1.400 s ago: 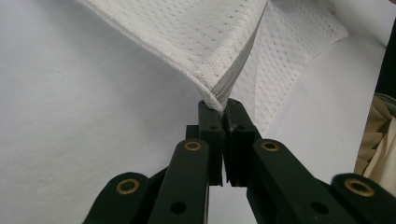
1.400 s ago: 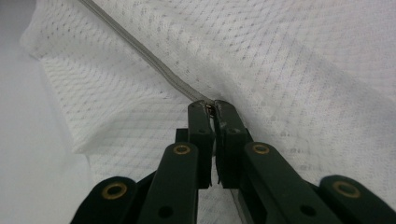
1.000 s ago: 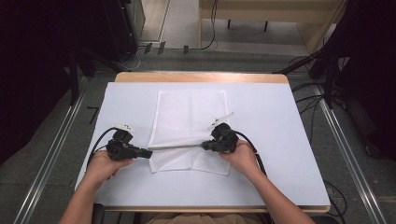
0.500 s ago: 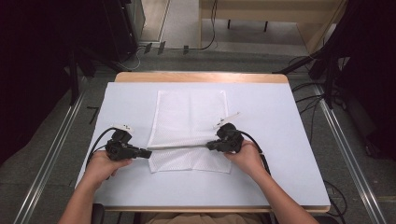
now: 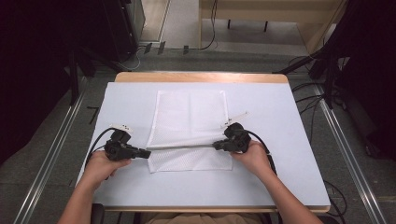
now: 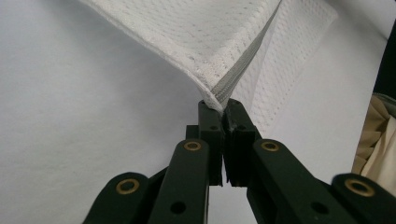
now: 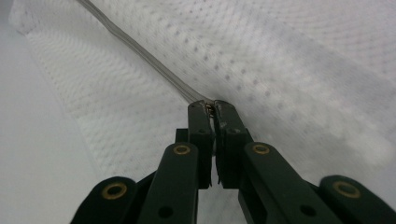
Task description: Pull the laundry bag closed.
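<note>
While flat on the table [image 5: 299, 140], the white mesh bag [image 5: 189, 116] shows a grey zipper [image 5: 182, 147] drawn taut near its front edge. Left gripper [image 5: 148, 153] pinches the zipper's end, right gripper [image 5: 215, 146] the pull. No legible writing.

Left gripper [image 5: 148, 153] and right gripper [image 5: 215, 145] tip toward tip, level, jaws clamped tight.

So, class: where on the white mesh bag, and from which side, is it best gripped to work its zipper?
Grip the mesh bag at the zipper line's two ends, one gripper from each side, level with the table; the zipper runs straight between them.
</note>
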Motion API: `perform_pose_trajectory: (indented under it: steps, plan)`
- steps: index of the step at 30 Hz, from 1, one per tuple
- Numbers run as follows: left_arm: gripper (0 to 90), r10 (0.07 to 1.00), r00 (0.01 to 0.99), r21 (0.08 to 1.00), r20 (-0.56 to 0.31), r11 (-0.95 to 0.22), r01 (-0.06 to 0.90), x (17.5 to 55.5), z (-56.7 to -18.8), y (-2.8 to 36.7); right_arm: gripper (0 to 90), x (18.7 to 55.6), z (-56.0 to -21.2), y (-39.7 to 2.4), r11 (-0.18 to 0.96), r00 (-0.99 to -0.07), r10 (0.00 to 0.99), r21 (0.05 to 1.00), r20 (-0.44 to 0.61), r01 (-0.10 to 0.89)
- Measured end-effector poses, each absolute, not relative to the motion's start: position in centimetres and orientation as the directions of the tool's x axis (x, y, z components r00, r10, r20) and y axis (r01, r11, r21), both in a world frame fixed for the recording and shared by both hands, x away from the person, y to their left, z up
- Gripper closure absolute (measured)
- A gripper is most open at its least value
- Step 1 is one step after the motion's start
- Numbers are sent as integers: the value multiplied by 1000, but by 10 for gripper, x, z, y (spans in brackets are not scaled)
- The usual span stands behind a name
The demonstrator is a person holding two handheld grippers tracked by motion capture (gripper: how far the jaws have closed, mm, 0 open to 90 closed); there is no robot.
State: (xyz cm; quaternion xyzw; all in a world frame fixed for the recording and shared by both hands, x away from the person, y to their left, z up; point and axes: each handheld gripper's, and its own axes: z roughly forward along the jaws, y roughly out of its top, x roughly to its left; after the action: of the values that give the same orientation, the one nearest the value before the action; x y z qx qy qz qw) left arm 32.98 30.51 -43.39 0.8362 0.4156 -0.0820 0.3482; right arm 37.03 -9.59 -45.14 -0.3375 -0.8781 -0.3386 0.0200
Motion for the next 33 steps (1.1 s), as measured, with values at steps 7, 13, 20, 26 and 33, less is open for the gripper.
perform_pose_trajectory:
  steps: [7,13,20,26,33]
  plan:
    - [881,637,642,513,-426,-415,751,329,-434,306,883,368,-449,-111,533,-763,593,583,259,613]
    - [882,628,645,515,-435,-414,750,329,-433,305,883,361,-447,-121,542,-772,587,590,245,599]
    - [846,638,646,534,-419,-402,744,329,-433,304,875,356,-443,-124,518,-772,584,618,249,591]
    - [765,643,640,553,-421,-377,743,329,-431,305,828,355,-442,-123,509,-781,582,648,226,567]
    - [637,660,633,572,-404,-357,738,329,-429,305,723,355,-440,-125,490,-784,582,677,215,550]
